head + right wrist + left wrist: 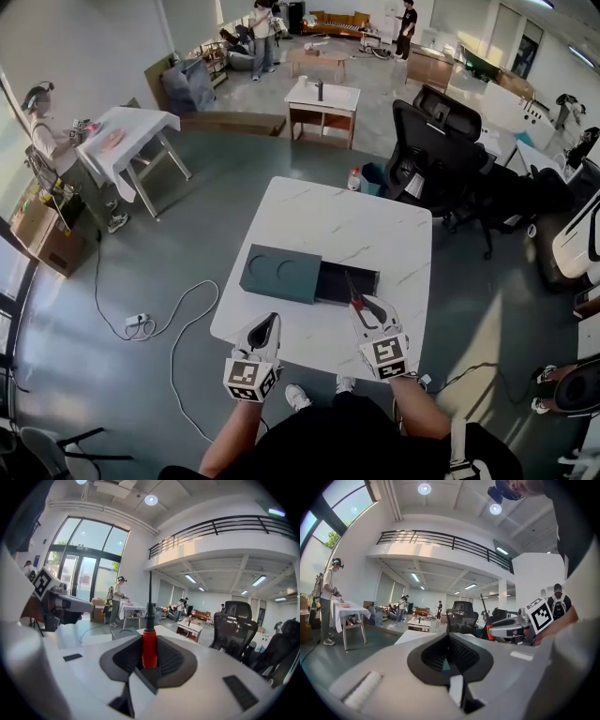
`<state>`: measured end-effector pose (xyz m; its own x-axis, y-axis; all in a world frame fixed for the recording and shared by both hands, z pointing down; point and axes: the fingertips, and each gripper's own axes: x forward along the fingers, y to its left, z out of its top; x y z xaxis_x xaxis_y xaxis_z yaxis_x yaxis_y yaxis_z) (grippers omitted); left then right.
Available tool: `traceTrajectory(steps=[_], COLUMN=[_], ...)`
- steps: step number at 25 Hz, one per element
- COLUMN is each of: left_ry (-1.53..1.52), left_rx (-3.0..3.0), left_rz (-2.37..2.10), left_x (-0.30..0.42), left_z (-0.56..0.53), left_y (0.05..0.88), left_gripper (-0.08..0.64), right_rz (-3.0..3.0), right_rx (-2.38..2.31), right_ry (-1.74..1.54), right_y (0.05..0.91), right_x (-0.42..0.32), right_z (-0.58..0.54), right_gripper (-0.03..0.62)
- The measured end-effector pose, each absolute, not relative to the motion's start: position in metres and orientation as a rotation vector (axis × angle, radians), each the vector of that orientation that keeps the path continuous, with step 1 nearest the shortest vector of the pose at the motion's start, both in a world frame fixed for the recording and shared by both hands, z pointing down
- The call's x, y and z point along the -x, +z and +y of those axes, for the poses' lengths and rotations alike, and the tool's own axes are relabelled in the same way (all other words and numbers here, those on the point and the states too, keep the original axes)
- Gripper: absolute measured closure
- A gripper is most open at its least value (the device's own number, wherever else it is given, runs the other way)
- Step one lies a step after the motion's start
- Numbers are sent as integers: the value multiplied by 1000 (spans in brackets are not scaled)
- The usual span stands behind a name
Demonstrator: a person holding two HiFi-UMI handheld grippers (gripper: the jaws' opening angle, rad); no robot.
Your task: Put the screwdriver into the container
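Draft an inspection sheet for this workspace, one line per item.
Surface: white marble table, holds only the container.
Job's things: dark green container, tray slid open to the right; red-handled screwdriver held, not lying in the tray.
Clutter: nothing seen on the table.
Grippers: right gripper shut on the screwdriver, shaft toward the container; left gripper shut, empty.
Cables: white cable on the floor, left of the table.
Surroundings: black office chair behind the table; people at other tables.

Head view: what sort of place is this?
Probably an open-plan office or lab hall: black office chairs, scattered work tables, a sofa at the far end, and a railed mezzanine overhead.
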<state>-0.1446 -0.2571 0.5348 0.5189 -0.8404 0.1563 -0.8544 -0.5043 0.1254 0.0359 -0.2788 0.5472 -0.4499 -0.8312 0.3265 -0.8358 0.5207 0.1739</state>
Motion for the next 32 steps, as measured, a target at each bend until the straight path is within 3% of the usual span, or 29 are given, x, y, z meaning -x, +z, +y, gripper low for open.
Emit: traceTrajectory(steps=[15,32], left_ry=[165,149], left_rx=[-2530,-2488], left_rz=[-1448,-1501], left_x=[126,136], left_z=[-278,-285], left_y=[550,552], left_gripper=[551,551], right_rz=[-1902,-1570], right_rx=[-948,-531], right_ry=[-229,-185], right_y=[669,767], right_x=[-69,-79], right_z=[-344,-370], right_gripper=[494,494])
